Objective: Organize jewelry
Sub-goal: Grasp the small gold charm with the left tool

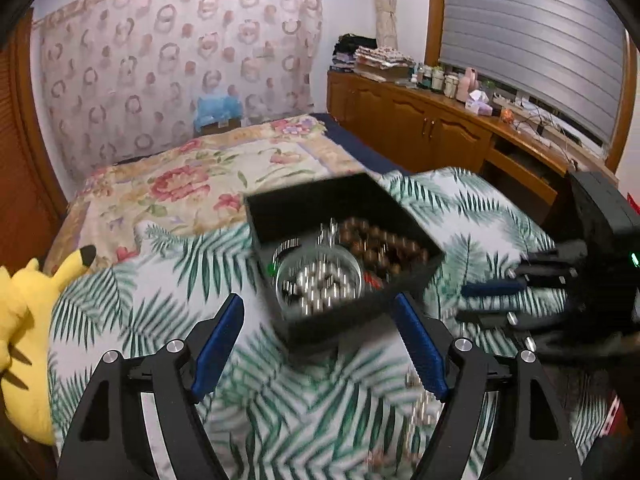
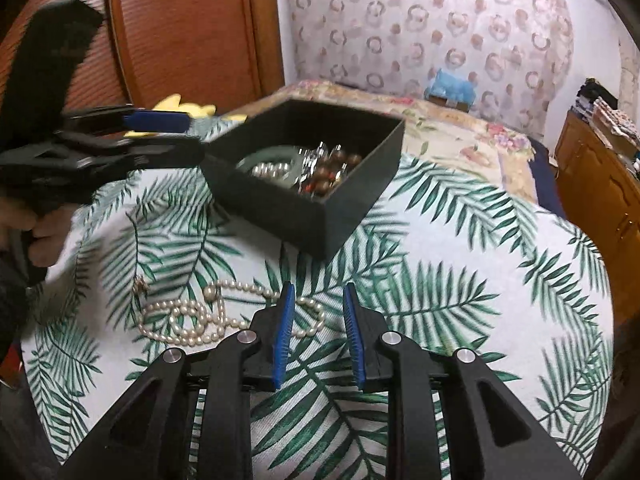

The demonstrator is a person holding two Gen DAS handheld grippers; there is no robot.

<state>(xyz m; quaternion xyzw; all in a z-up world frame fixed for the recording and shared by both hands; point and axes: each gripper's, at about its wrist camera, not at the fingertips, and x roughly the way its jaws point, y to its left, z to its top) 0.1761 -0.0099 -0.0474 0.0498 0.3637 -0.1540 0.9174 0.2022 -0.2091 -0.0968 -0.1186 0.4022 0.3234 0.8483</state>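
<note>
Blue-padded fingers of the right gripper (image 2: 319, 334) fill the near edge of the right wrist view, jaws part way apart, nothing between them. They sit just over the near-right end of a pearl necklace (image 2: 224, 314), which lies loose in a tangle on the palm-leaf cloth (image 2: 460, 280). I can't tell whether the left pad touches the pearls.

Left gripper (image 1: 319, 346) has its jaws wide apart and empty. It points at the near corner of the black box (image 1: 348, 240), close to it but not holding it. From the right wrist view it comes in from the left, beside the box's left wall.

Box sits on the cloth, further away than the necklace. It already holds silver beads (image 1: 320, 284), brown beads (image 1: 384, 246), pearls (image 2: 272, 169) and a green ring-shaped piece (image 2: 276, 154).

Step in hand, my read: pick up the last loose piece, the pearl necklace, and drop it in the box. Most of the sorting looks done.

Next move needs:
- right gripper lowered and shifted left onto a strand
- jaws shut on 1 or 2 strands, not the cloth
- a high lift, since the long strand will trail
- left gripper steadying the box if it slides

Both views are motion-blurred.
</note>
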